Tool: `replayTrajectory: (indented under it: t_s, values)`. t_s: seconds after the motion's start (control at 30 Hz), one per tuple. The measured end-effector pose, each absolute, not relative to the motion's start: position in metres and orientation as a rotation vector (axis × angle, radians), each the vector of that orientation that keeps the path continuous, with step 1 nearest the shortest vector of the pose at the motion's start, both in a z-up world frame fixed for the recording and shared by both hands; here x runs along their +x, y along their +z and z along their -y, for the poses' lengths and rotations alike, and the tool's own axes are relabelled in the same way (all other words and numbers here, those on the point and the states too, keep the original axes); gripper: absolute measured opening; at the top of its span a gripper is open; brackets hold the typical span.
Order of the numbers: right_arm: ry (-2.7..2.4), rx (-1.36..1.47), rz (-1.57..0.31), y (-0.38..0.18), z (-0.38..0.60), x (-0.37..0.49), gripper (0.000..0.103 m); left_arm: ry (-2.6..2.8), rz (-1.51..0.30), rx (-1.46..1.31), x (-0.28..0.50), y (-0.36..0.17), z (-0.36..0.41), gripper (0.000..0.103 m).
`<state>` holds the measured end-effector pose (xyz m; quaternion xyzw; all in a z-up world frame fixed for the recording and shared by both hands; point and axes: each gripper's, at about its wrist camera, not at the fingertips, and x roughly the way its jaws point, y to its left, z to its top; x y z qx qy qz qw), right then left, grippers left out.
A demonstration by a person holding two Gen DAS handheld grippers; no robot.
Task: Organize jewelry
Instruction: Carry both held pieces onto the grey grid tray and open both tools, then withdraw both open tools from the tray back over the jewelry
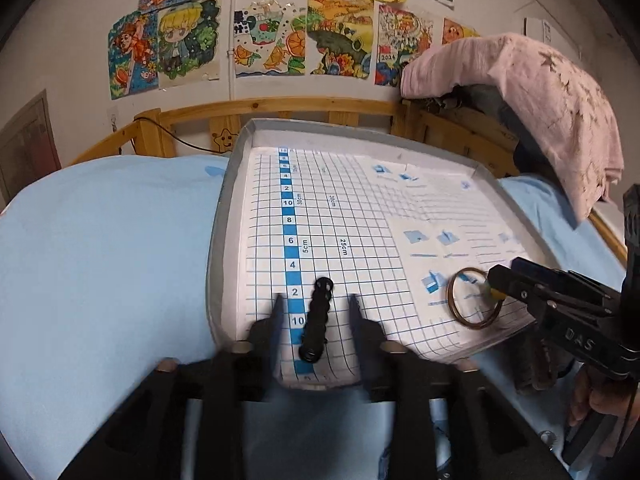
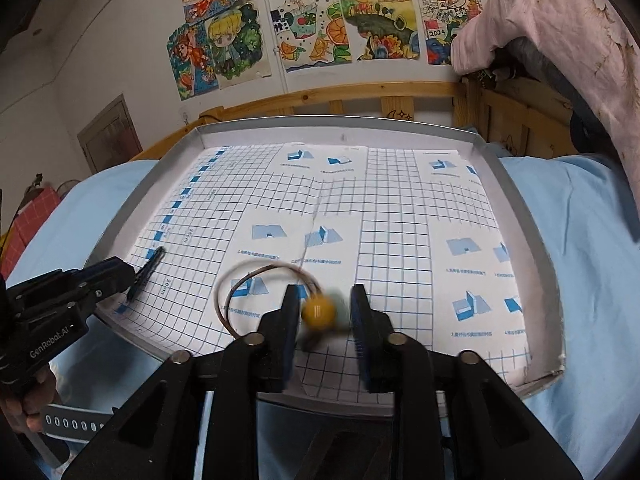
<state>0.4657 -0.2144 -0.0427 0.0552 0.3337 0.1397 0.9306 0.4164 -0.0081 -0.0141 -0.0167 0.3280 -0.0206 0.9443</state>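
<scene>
Releasing jewelry into tray [image 2: 132,196]: left gripper [image 1: 316,312] apart around black bracelet [image 1: 316,316], right gripper [image 2: 325,312] apart around amber-bead bangle [image 2: 318,309] at 3 o'clock. Next: withdraw clear.

Grid paper [image 2: 400,240] matt; tray rim [image 2: 132,208] dull metal; bead [image 2: 318,311] glossy; headboard [image 1: 280,106] wood.

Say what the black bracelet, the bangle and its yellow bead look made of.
Black bracelet: matte, lumpy linked rings, likely elastic or plastic. Bangle: thin brownish hoop with a dull shine, probably metal or cord. Yellow bead: smooth, glossy, amber-like resin or plastic; blurred.
</scene>
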Motion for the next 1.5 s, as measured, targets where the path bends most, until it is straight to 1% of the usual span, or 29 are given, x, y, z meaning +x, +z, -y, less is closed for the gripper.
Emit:
replayTrajectory:
  t_s: [0.03, 0.07, 0.1, 0.13, 0.2, 0.23, 0.27, 0.3, 0.33, 0.4, 0.43, 0.5, 0.63, 0.87, 1.03, 1.2, 1.5]
  values:
    - [0.282, 0.117, -0.667, -0.041, 0.216, 0.462, 0.048, -0.061, -0.635, -0.039, 0.409, -0.01, 0.009, 0.064]
    - [0.281, 0.12, -0.65, -0.038, 0.219, 0.458, 0.054, -0.058, -0.615, -0.037, 0.404, -0.008, 0.01, 0.068]
    - [0.28, 0.118, -0.626, -0.035, 0.222, 0.452, 0.058, -0.055, -0.59, -0.032, 0.398, -0.006, 0.012, 0.072]
    - [0.279, 0.108, -0.601, -0.03, 0.224, 0.445, 0.058, -0.047, -0.572, -0.022, 0.391, -0.003, 0.014, 0.076]
    - [0.269, 0.092, -0.56, -0.023, 0.229, 0.431, 0.058, -0.04, -0.538, -0.023, 0.376, 0.003, 0.015, 0.08]
    - [0.263, 0.09, -0.533, -0.018, 0.233, 0.421, 0.062, -0.042, -0.52, -0.034, 0.367, 0.006, 0.014, 0.085]
    - [0.257, 0.089, -0.51, -0.013, 0.237, 0.412, 0.065, -0.042, -0.504, -0.045, 0.36, 0.009, 0.012, 0.089]
    - [0.25, 0.089, -0.477, -0.009, 0.24, 0.401, 0.075, -0.038, -0.478, -0.059, 0.349, 0.013, 0.011, 0.097]
    - [0.243, 0.089, -0.426, -0.003, 0.244, 0.384, 0.084, -0.037, -0.447, -0.073, 0.338, 0.016, 0.009, 0.101]
    - [0.248, 0.077, -0.33, 0.008, 0.249, 0.357, 0.093, -0.039, -0.394, -0.089, 0.317, 0.022, 0.007, 0.103]
    - [0.249, 0.068, -0.295, 0.013, 0.253, 0.346, 0.095, -0.033, -0.362, -0.096, 0.303, 0.026, 0.007, 0.103]
    - [0.246, 0.047, -0.224, 0.021, 0.254, 0.318, 0.097, -0.015, -0.324, -0.098, 0.285, 0.029, 0.006, 0.103]
    - [0.252, 0.037, -0.162, 0.028, 0.251, 0.274, 0.099, 0.004, -0.291, -0.087, 0.248, 0.033, 0.006, 0.103]
    - [0.269, 0.094, -0.158, 0.025, 0.254, 0.203, 0.099, -0.009, -0.239, -0.07, 0.177, 0.033, 0.006, 0.103]
    - [0.241, 0.159, -0.171, 0.015, 0.261, 0.171, 0.099, -0.01, -0.219, -0.062, 0.137, 0.028, 0.007, 0.103]
    - [0.222, 0.161, -0.185, 0.01, 0.266, 0.148, 0.099, 0.01, -0.232, -0.011, 0.11, 0.02, 0.01, 0.103]
    - [0.175, 0.067, -0.189, -0.008, 0.256, 0.105, 0.099, -0.015, -0.295, -0.007, 0.086, -0.007, 0.009, 0.103]
